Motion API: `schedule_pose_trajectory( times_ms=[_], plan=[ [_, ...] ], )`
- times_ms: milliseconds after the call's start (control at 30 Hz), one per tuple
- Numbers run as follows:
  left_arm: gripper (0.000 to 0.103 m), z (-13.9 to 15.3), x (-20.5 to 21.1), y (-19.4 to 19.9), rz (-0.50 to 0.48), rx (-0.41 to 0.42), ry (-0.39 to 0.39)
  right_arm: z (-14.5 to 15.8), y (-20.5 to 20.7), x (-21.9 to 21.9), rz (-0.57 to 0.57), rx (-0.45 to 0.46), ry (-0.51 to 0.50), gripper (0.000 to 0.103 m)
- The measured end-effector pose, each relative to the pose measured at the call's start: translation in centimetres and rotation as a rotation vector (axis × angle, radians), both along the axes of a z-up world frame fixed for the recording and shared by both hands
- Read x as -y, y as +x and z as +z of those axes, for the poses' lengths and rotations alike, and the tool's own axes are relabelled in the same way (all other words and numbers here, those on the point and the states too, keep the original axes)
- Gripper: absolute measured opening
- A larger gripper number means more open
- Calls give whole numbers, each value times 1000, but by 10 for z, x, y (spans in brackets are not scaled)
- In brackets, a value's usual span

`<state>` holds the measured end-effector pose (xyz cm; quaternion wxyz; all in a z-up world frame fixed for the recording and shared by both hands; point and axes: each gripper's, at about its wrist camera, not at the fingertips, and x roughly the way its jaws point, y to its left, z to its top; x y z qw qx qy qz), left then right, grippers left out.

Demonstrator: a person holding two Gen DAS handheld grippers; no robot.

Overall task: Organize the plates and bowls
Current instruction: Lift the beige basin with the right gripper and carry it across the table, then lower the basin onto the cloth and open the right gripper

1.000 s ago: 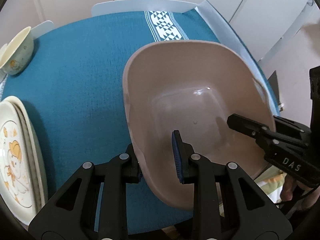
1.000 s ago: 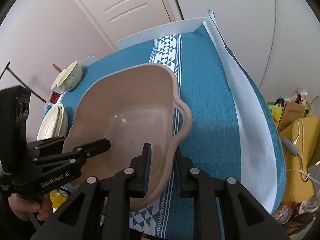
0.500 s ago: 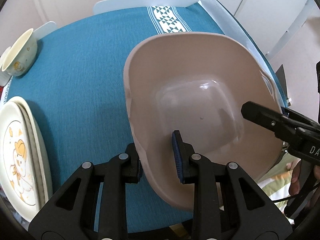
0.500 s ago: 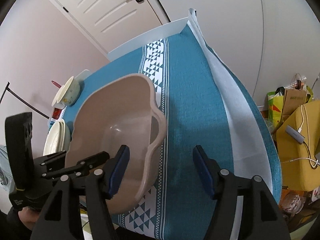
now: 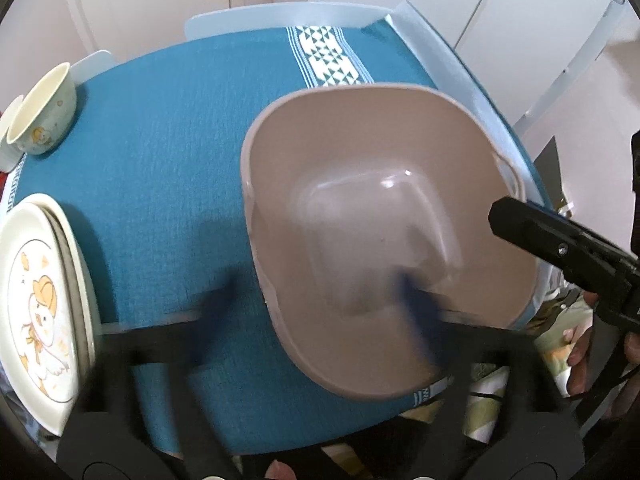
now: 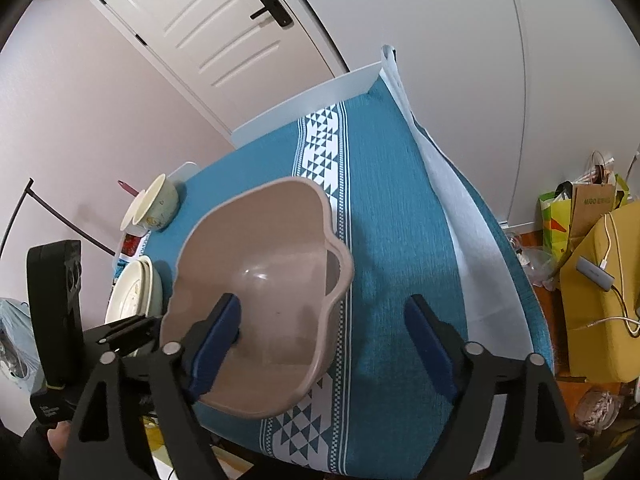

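Note:
A large beige plastic basin (image 5: 372,216) sits on the teal tablecloth, also in the right wrist view (image 6: 260,276). My left gripper (image 5: 316,300) is blurred by motion, its fingers spread wide across the basin's near-left rim. My right gripper (image 6: 324,340) is open and empty, its left finger over the basin, its right finger over the cloth. A stack of cream plates (image 5: 40,304) with a cartoon print lies at the left edge (image 6: 132,292). A cream bowl (image 5: 42,116) stands at the far left (image 6: 156,204).
The table (image 6: 396,216) has a teal cloth with a white triangle-pattern stripe (image 5: 324,56). A white chair back (image 5: 280,16) stands behind the far edge. Bags and a yellow box (image 6: 592,248) sit on the floor at the right.
My right gripper let go of the basin's rim, opened wide and drew back. My left gripper has opened from its hold on the near-left rim and is blurred in motion. The basin rests on the cloth.

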<state>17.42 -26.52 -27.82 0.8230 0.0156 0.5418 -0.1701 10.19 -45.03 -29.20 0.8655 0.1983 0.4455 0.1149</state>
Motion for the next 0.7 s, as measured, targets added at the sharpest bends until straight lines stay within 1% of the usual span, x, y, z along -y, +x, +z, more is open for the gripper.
schedule_pose_trajectory(
  times_ms=[33,200,233,333,400,500,567,700],
  plan=[
    [103,2,-1,-1,10,15,-4,1,-1,0,0,5,2,82],
    [103,13,-8,-3,33,12,-2,13,-4,-2,8,21,-21,82],
    [103,20,-12,-6,43,20,-3,17,-5,-4,12,27,-31,82],
    [103,49,-27,-16,82,58,-5,46,-10,-11,27,65,-76,82],
    [103,74,-39,-25,113,115,9,68,-14,-18,45,98,-97,82],
    [103,120,-58,-40,167,245,57,103,-19,-35,90,169,-130,82],
    [103,152,-73,-49,215,347,104,127,-21,-50,124,231,-150,82],
    [103,188,-100,-53,263,442,138,171,-15,-84,186,346,-177,82]
  ],
)
